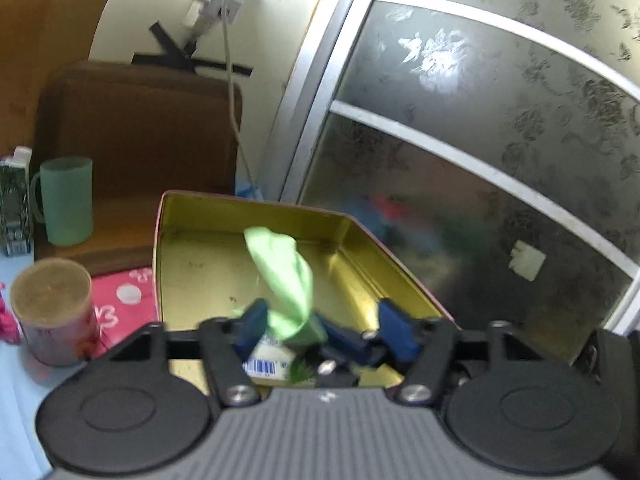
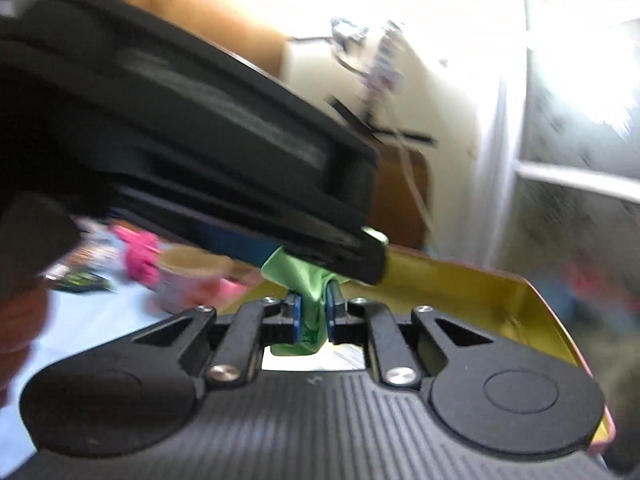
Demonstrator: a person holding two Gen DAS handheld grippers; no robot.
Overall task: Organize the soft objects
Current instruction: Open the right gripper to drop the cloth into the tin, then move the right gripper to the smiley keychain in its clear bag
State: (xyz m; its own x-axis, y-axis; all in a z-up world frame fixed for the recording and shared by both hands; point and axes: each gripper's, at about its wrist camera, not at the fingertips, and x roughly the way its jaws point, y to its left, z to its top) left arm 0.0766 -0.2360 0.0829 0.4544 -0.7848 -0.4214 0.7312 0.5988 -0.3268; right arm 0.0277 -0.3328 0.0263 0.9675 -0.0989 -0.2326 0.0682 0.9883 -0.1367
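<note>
A light green soft cloth [image 1: 286, 276] hangs over an open gold metal tin [image 1: 192, 272]. My left gripper [image 1: 320, 324] is open, its blue fingers on either side of the cloth's lower end, with the right gripper's blue fingers reaching in between them. A small white packet with a barcode [image 1: 266, 362] lies in the tin below. In the right wrist view my right gripper [image 2: 313, 314] is shut on the green cloth [image 2: 310, 280], above the tin [image 2: 500, 300]. The left gripper's black body [image 2: 180, 140] fills the upper left of that view.
A green mug [image 1: 66, 200] and a brown cushion [image 1: 148, 128] stand behind the tin at left. A round pink canister [image 1: 54, 312] sits on a pink patterned cloth [image 1: 124, 296]. A frosted glass sliding door [image 1: 480, 140] runs along the right. A white cable [image 1: 230, 60] hangs down.
</note>
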